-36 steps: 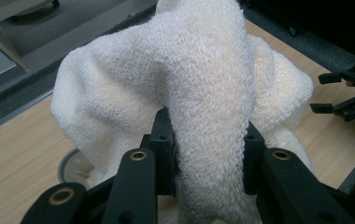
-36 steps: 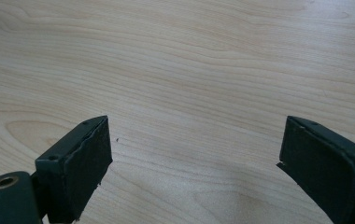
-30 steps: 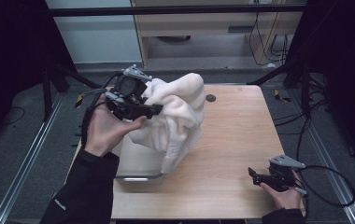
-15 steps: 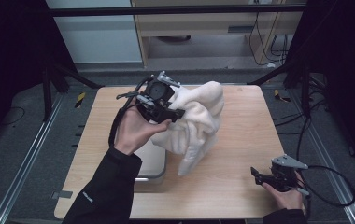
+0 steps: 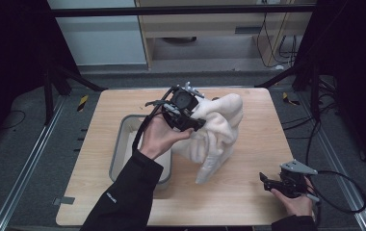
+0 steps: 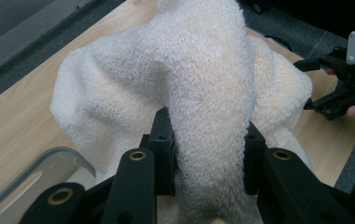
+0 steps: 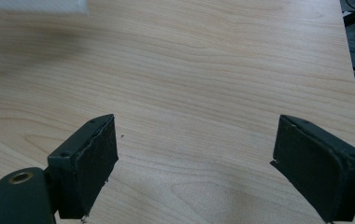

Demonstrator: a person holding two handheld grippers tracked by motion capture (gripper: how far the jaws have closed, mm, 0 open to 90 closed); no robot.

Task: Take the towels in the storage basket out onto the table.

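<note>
A fluffy white towel (image 5: 219,130) hangs bunched above the middle of the wooden table (image 5: 248,192), its lower end touching the wood. My left gripper (image 5: 194,123) is shut on a thick fold of it near the top. In the left gripper view the towel (image 6: 203,79) bulges up between the two black jaws of the left gripper (image 6: 208,144). My right gripper (image 5: 267,182) rests low at the table's front right, open, well apart from the towel. Its jaws (image 7: 194,158) stand wide over bare wood. The left gripper view also catches the right gripper (image 6: 339,88) farther off.
A grey rectangular bin (image 5: 118,144) sits on the left half of the table, just left of the towel; its rim (image 6: 49,161) shows under my left gripper. Metal rails and dark frame legs run along the table's sides.
My left gripper has carried the towel to the right and lower, off the grey bin, which now lies uncovered. The right gripper has stayed where it was.
</note>
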